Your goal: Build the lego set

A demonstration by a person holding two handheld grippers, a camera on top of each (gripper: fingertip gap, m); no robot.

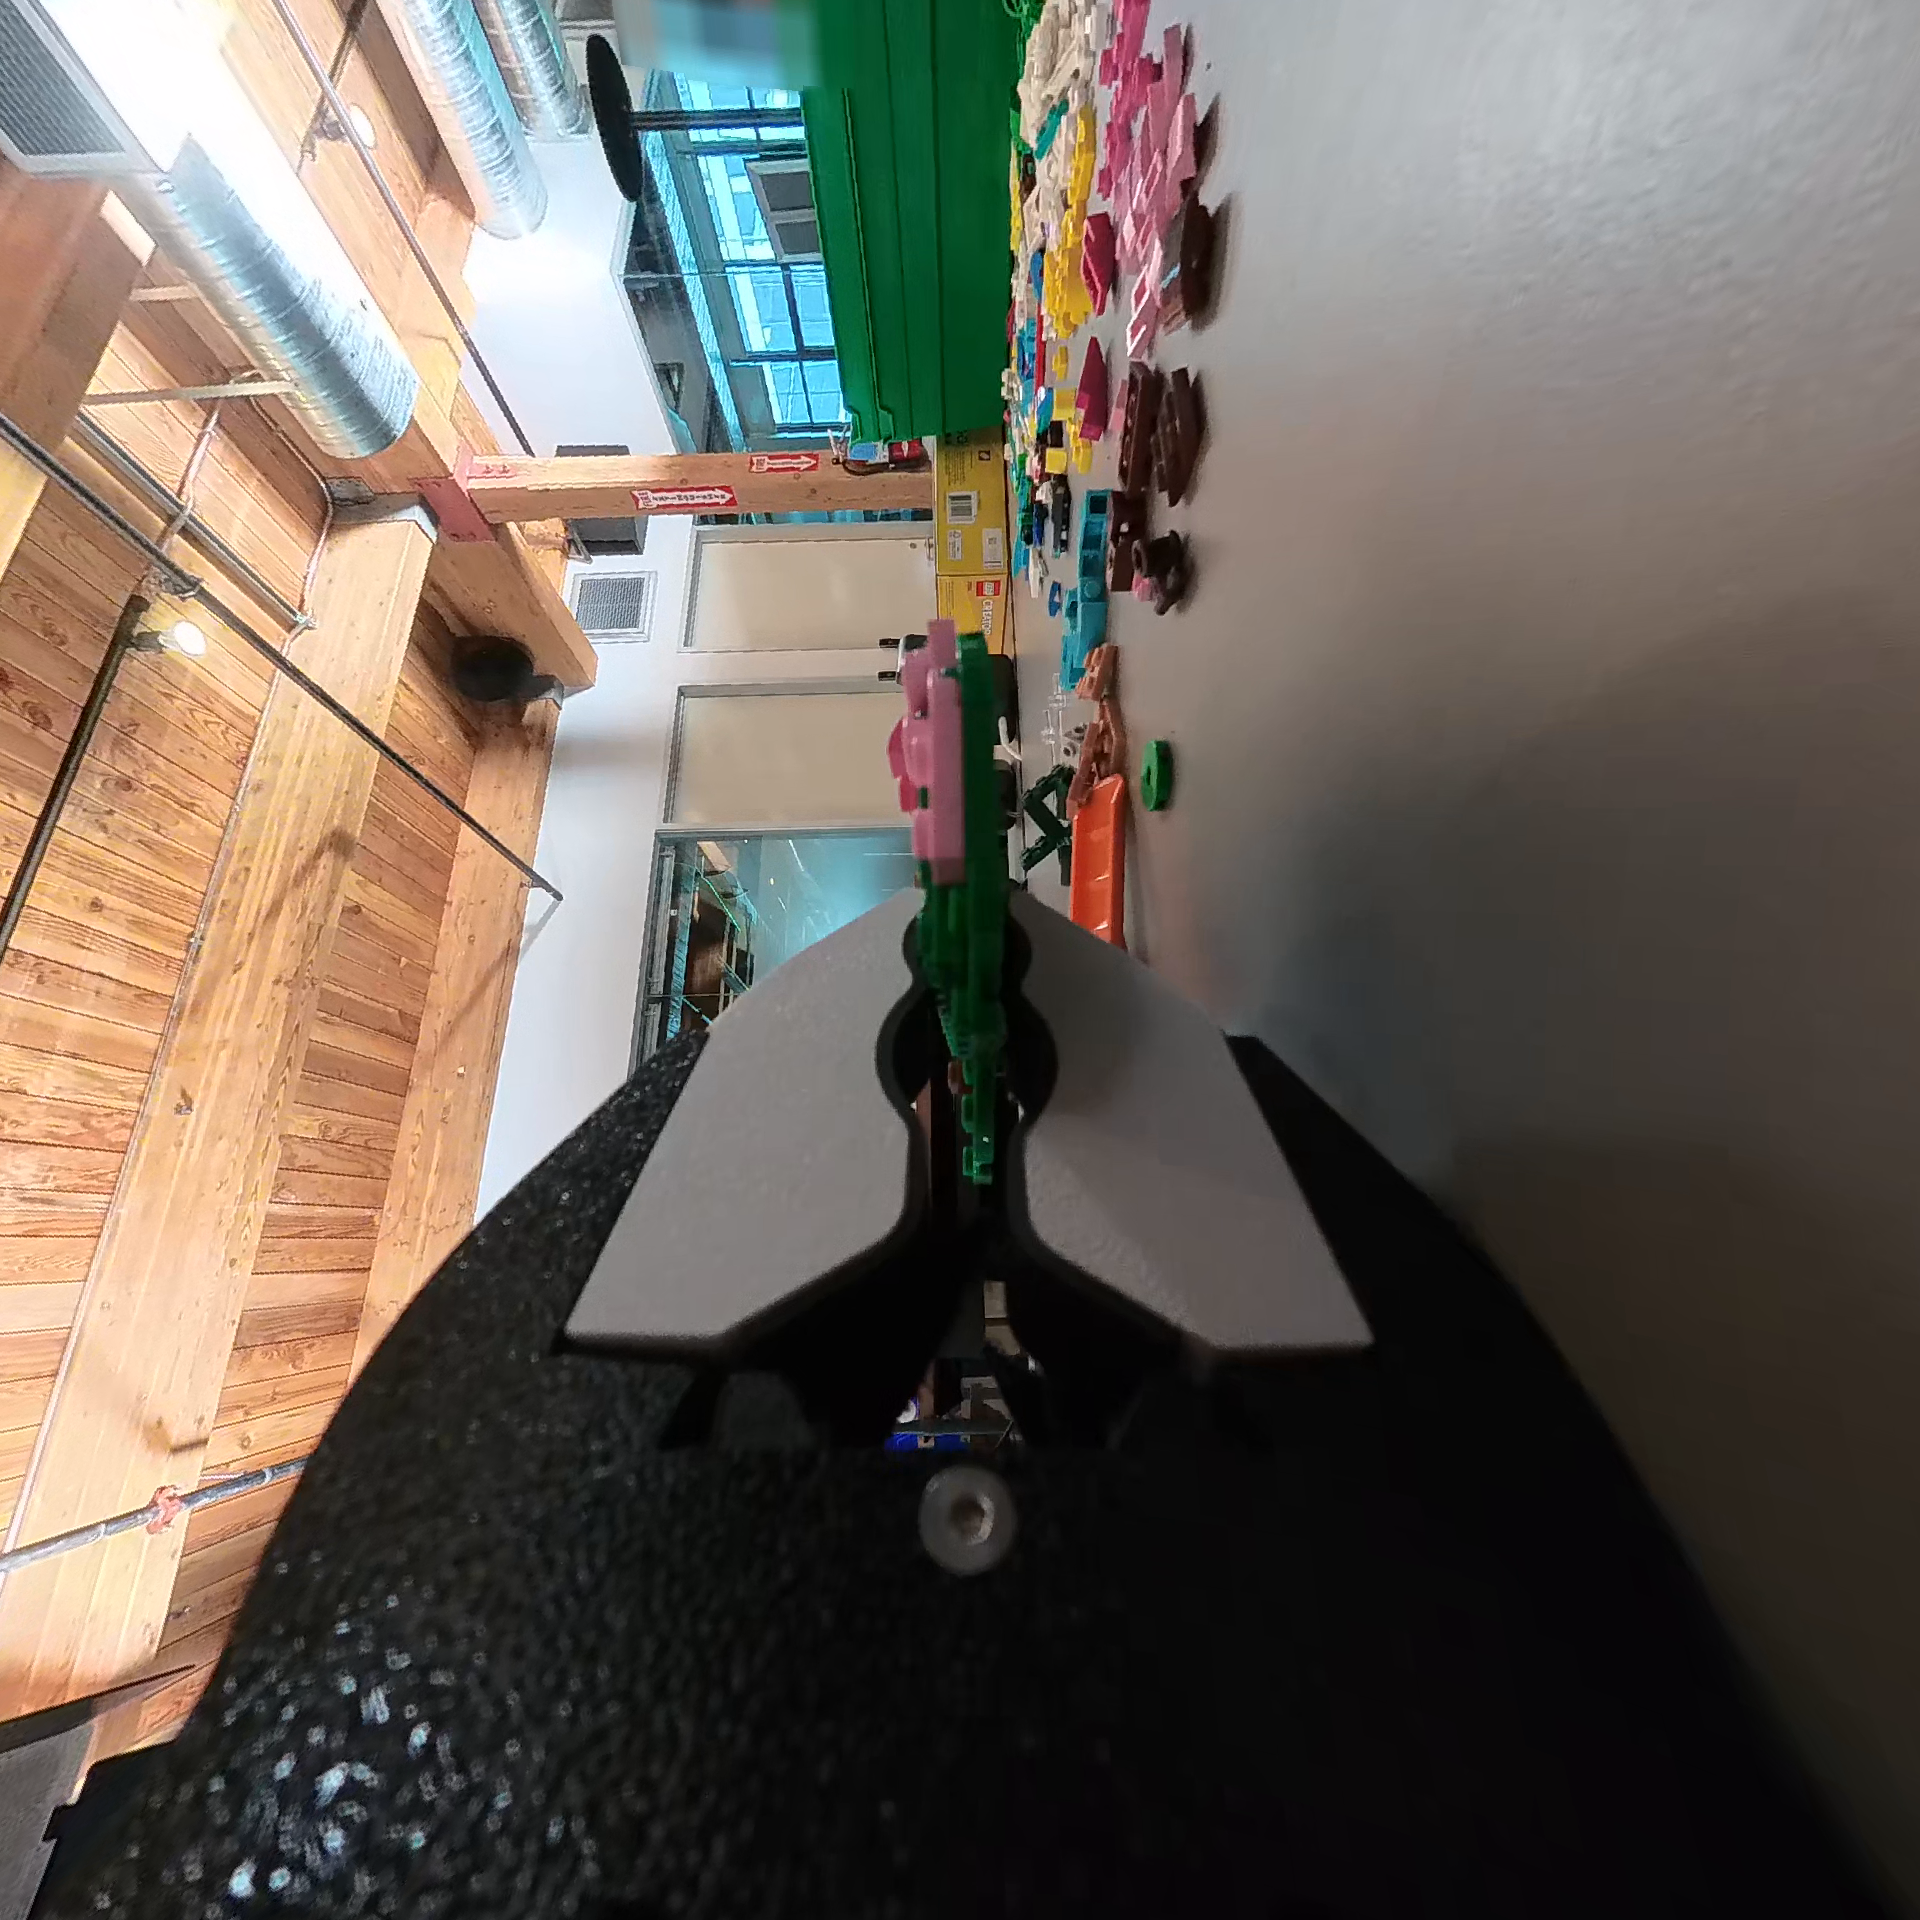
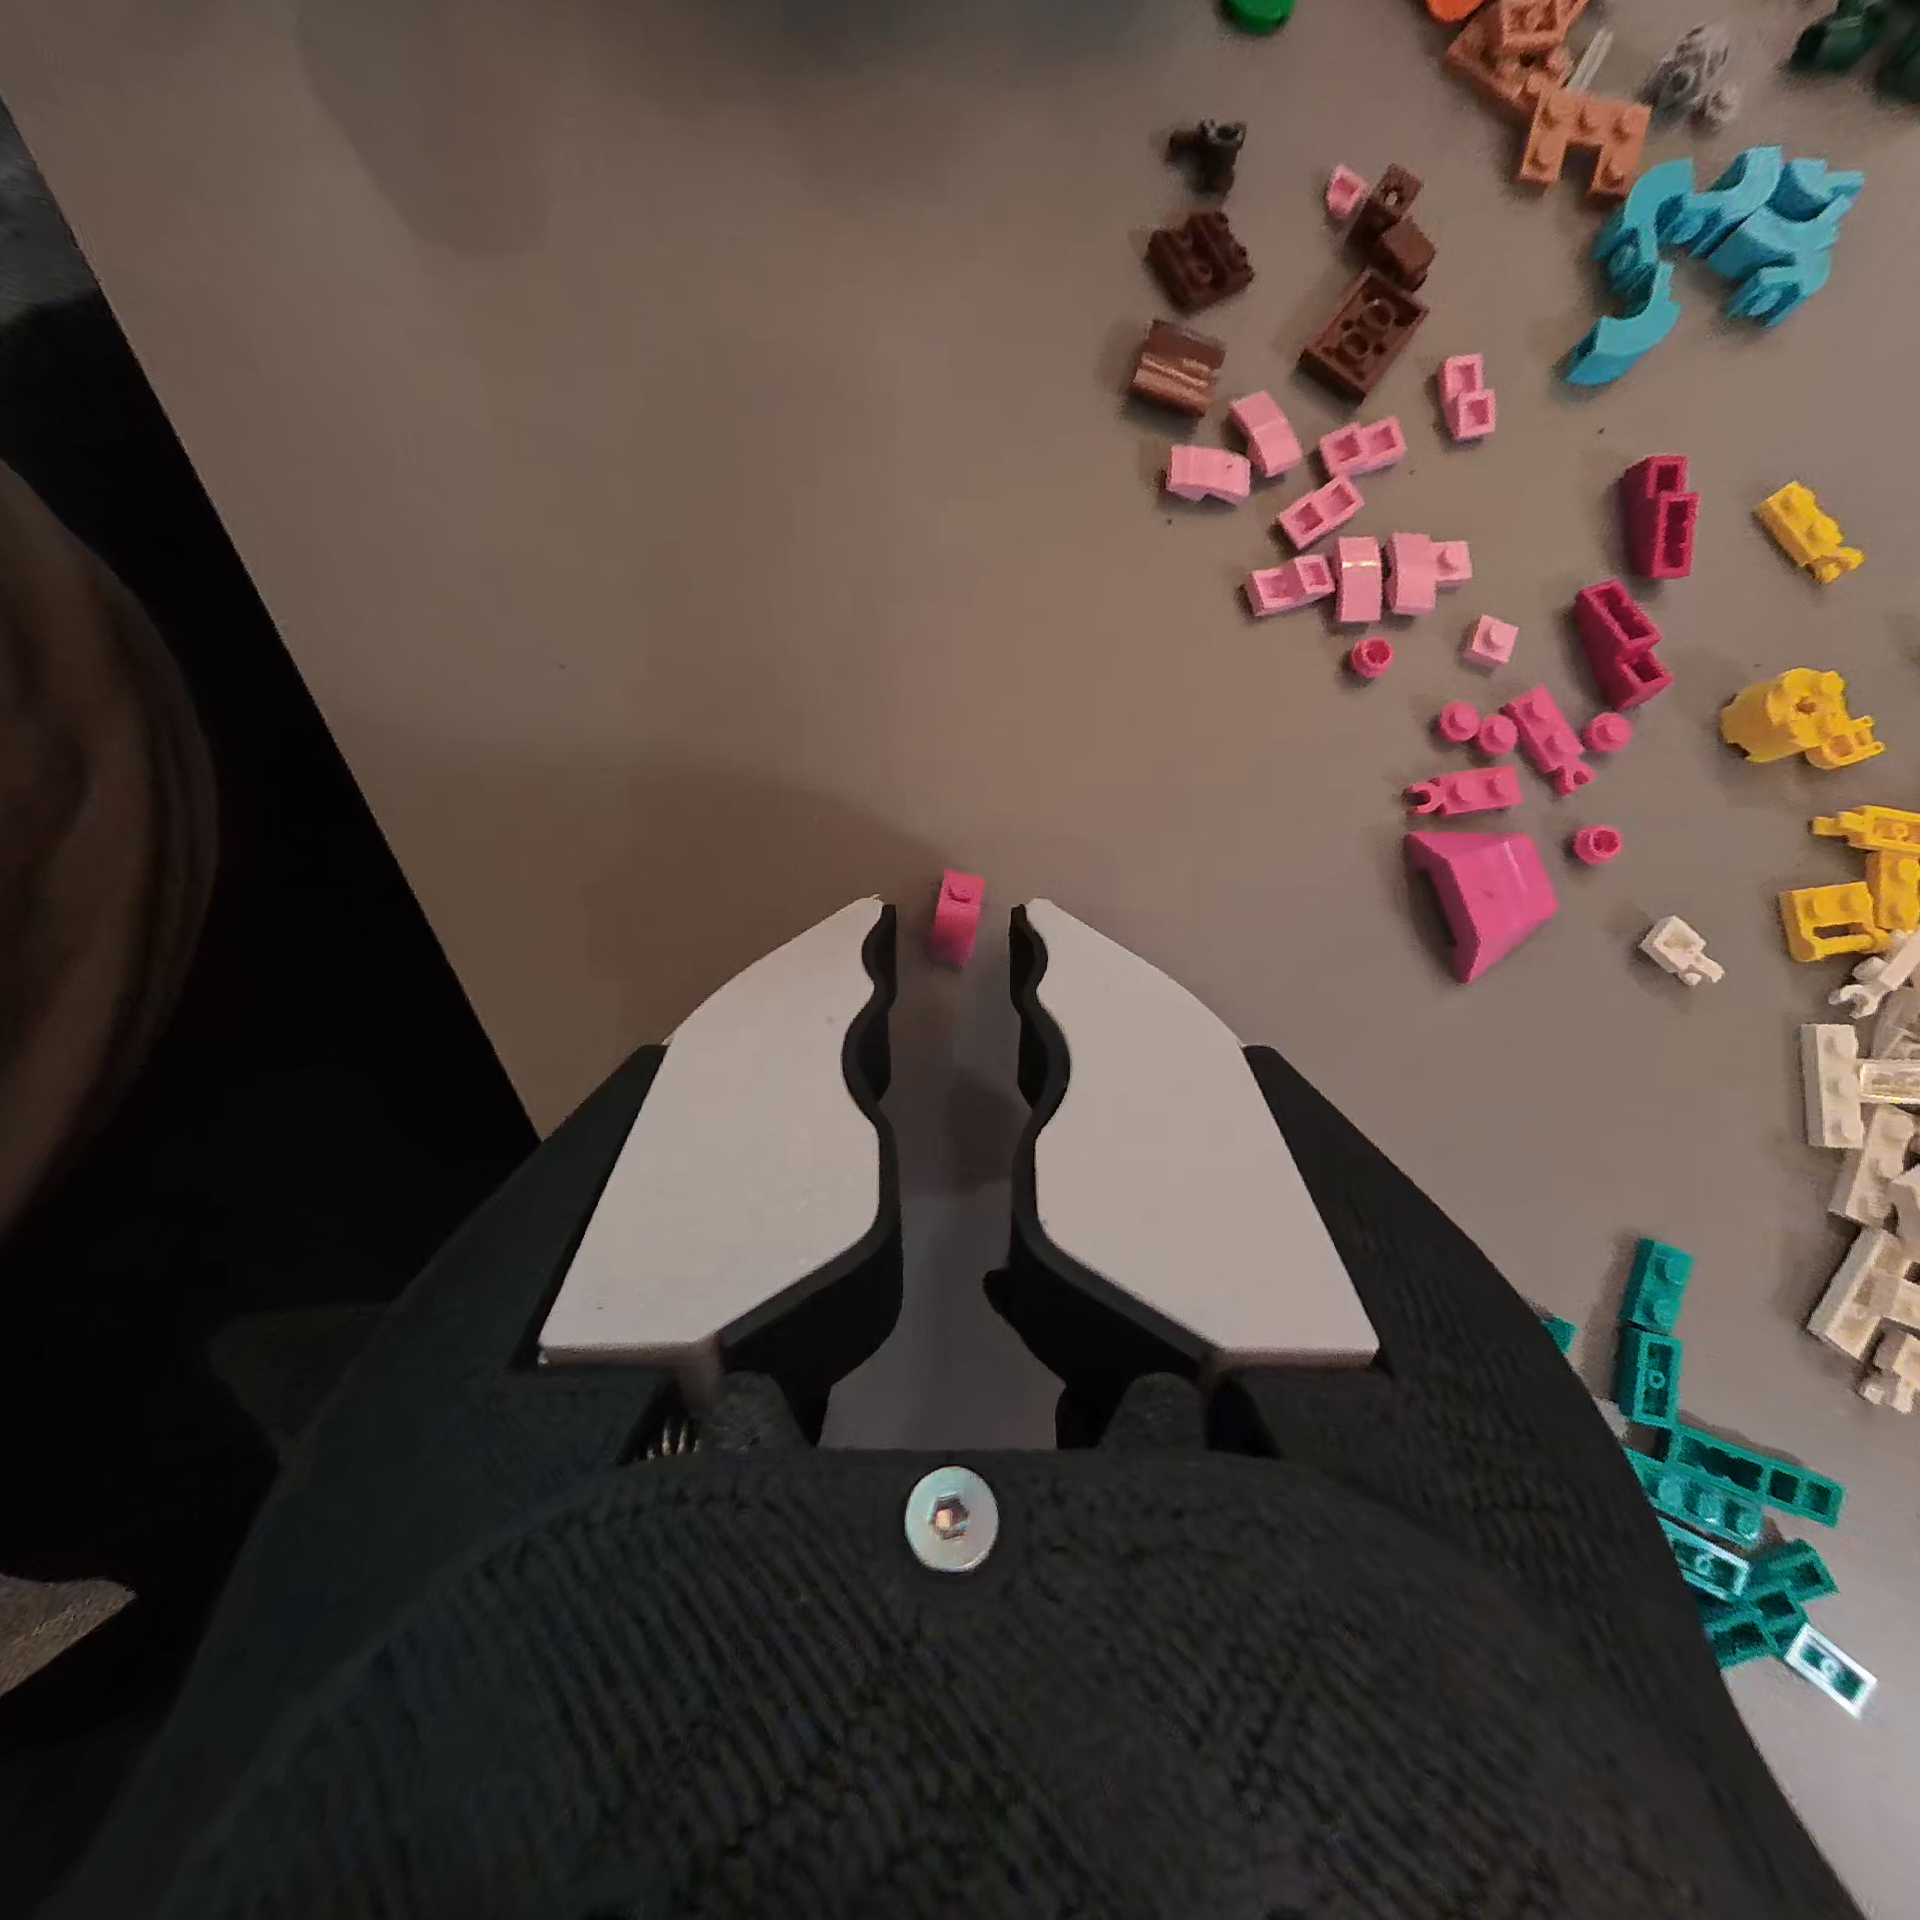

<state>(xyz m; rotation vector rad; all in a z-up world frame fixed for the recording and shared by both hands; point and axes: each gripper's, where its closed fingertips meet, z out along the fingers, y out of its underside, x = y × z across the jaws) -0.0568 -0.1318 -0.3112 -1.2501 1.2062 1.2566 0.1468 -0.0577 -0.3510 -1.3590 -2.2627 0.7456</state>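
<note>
Your left tongs (image 1: pixel 964 940) and right tongs (image 2: pixel 948 925) share one build: grainy black printed housings, pale grey wavy-edged fingers (image 2: pixel 769 1122) lined black, one silver hex screw (image 2: pixel 950 1519) centred below.

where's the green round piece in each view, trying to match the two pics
Left wrist view: the green round piece lies on the grey table, right of centre, beside the orange piece.
Right wrist view: only its edge shows at the top border, left of the tan bricks.
Shared landmark: the brown bricks.
</note>
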